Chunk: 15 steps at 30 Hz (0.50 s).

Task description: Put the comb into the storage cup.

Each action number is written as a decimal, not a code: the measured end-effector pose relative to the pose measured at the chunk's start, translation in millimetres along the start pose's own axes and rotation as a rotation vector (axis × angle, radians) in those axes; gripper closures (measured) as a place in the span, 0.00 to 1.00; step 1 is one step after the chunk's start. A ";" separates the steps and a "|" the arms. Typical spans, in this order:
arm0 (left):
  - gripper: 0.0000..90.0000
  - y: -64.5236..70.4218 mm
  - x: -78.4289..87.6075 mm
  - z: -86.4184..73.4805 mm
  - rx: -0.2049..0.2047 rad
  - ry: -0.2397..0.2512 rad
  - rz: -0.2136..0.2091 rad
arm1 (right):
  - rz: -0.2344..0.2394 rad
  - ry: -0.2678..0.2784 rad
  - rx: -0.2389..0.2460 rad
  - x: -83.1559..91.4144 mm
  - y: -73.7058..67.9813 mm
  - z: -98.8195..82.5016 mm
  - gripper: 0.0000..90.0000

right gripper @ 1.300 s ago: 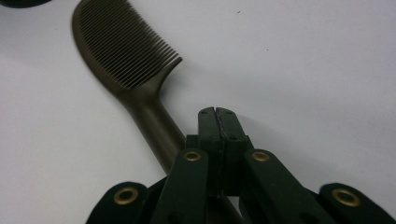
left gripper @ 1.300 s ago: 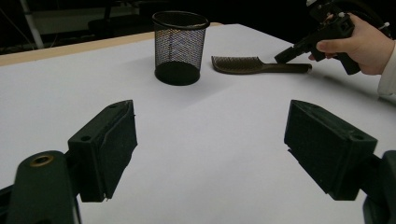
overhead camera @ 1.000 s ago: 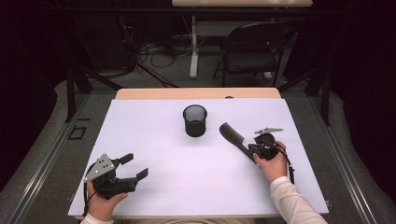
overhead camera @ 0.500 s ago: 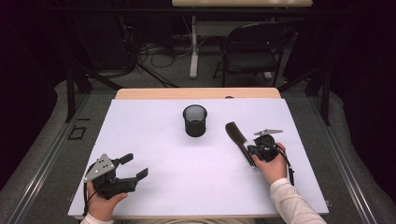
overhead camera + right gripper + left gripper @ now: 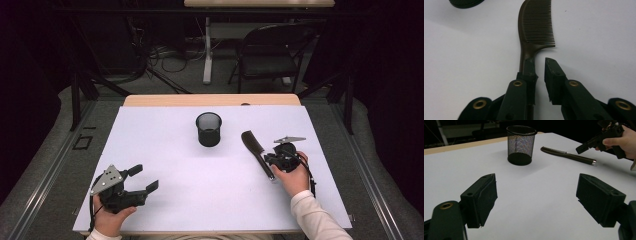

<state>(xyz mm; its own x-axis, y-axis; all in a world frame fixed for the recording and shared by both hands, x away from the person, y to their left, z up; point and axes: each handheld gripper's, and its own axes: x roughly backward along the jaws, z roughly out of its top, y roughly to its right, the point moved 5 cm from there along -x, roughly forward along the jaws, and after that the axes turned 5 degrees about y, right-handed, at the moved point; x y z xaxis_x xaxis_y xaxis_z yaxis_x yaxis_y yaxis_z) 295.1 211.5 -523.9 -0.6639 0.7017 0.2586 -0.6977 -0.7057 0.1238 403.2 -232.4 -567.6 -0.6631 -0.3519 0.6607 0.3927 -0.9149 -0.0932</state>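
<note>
We judge little done: the comb (image 5: 536, 27) lies on the counter (image 5: 165, 150) right of the mesh cup (image 5: 208, 129), the right hand-held gripper (image 5: 537, 66) slightly parted beside its handle, the left hand-held gripper (image 5: 536, 195) spread wide, empty.

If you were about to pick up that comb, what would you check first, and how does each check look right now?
1. Comb lies flat on the table: ok.
2. Right claw lined up on its handle: not ok, the handle lies under the left jaw, not in the gap.
3. Right claw open: ok, narrowly.
4. Mesh cup upright, apart from comb: ok.
5. Left claw open, well away: ok.
</note>
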 end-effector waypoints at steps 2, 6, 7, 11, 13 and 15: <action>0.19 0.1 -0.2 0.0 0.000 0.002 0.001 | 0.001 -0.005 -0.001 2.3 -1.5 1.0 0.83; 0.19 0.2 -0.2 0.0 -0.001 0.002 0.000 | 0.008 -0.023 -0.005 6.5 -2.5 2.1 0.75; 0.19 0.4 -0.3 -0.1 0.001 0.002 0.000 | 0.008 -0.033 -0.003 6.7 -2.7 2.3 0.72; 0.19 0.7 -0.5 -0.3 0.002 0.001 0.000 | 0.020 -0.071 0.004 9.0 -4.7 6.9 0.61; 0.19 0.8 -0.6 -0.3 0.002 0.000 0.000 | 0.024 -0.075 0.006 9.7 -6.7 9.3 0.58; 0.19 0.8 -0.6 -0.4 0.002 0.000 -0.002 | 0.023 -0.082 0.019 11.2 -9.0 12.2 0.56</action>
<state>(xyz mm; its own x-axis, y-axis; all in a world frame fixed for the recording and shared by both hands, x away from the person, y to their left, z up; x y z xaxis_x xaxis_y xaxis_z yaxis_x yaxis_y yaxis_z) 294.9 210.5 -524.4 -0.6621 0.7033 0.2587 -0.6987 -0.7042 0.1262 400.0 -225.6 -550.3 -0.5998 -0.3544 0.7174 0.4193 -0.9028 -0.0954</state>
